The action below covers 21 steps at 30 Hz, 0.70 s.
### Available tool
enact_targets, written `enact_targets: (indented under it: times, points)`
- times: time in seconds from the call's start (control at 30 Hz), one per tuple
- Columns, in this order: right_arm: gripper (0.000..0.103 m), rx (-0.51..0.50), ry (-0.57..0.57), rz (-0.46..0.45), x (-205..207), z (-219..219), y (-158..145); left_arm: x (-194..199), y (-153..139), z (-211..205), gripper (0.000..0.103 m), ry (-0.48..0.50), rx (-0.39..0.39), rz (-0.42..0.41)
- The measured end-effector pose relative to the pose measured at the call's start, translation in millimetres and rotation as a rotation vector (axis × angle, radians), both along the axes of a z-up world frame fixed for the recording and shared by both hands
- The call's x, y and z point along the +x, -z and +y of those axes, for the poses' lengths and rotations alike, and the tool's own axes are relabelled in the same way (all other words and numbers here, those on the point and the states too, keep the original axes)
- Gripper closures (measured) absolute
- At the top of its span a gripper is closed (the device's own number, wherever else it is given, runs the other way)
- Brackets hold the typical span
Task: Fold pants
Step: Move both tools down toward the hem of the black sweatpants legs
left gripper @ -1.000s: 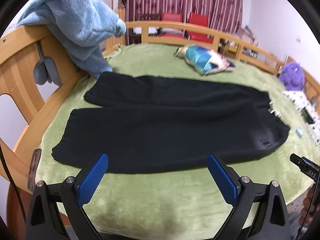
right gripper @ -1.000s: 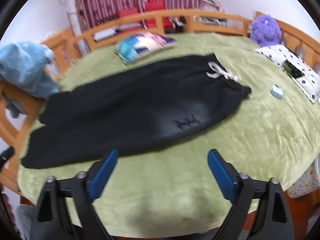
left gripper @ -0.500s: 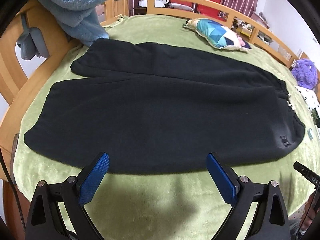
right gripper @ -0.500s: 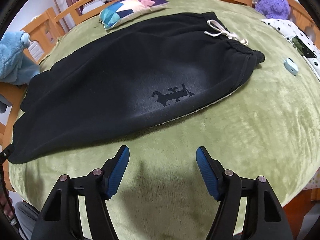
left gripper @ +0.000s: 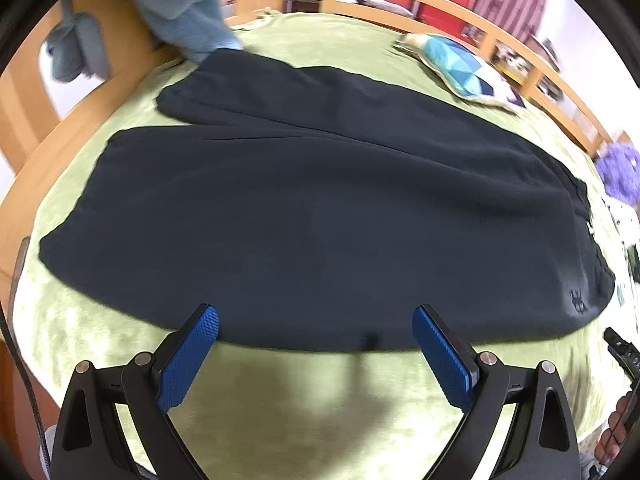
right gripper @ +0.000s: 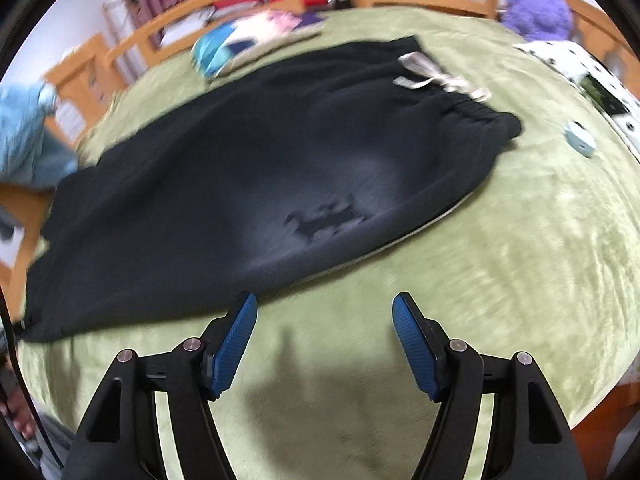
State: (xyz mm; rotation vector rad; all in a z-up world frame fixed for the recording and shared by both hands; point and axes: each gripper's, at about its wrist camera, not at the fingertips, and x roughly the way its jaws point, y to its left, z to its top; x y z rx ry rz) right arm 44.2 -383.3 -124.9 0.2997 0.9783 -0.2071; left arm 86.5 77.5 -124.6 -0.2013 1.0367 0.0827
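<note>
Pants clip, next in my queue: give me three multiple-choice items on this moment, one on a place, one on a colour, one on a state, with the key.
1. Where does the drawstring lie?
A. At the waistband end of the pants
B. At the leg cuffs
C. On the pillow

2. What colour is the blanket under the pants?
A. Red
B. Green
C. White

3. How do the left claw and right claw stand?
A. Both shut on the pants
B. One open, one shut
C. Both open and empty

Key:
1 A, the pale cord sits by the gathered waistband.
2 B, green plush shows all around the dark fabric.
3 C, each claw's blue pads stand apart with nothing between them, at the pants' near edge.
</note>
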Motion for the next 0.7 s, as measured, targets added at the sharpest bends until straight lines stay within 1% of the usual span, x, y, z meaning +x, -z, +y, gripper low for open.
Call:
enact_targets:
  times: [0.03, 0.13, 0.23, 0.3, 0.43, 0.6, 0.67, 0.7]
  points:
    - [0.027, 0.031, 0.031, -0.011, 0, -9, 0, -1, 1, 7, 0.005, -0.015, -0.005, 0.002]
    - [0.026, 0.08, 0.076, -0.006, 4, -24, 6, -8, 9, 26, 0.006, -0.047, -0.024, 0.017]
    - [0.026, 0.042, 0.102, 0.018, 9, -30, 13, -12, 22, 46, 0.006, -0.088, -0.076, 0.039]
    - [0.026, 0.046, 0.11, 0.033, 13, -31, 20, -11, 30, 59, 0.006, -0.111, -0.12, 0.046]
    - [0.026, 0.137, 0.124, 0.036, 19, -37, 35, -6, 42, 73, 0.006, -0.128, -0.19, 0.045]
    - [0.026, 0.194, 0.146, 0.05, 36, -40, 52, 7, 60, 85, 0.008, -0.176, -0.198, 0.064]
    - [0.026, 0.223, 0.152, 0.052, 42, -42, 57, 12, 65, 87, 0.009, -0.185, -0.2, 0.057]
    - [0.026, 0.235, 0.153, 0.046, 45, -43, 60, 15, 67, 87, 0.011, -0.191, -0.191, 0.049]
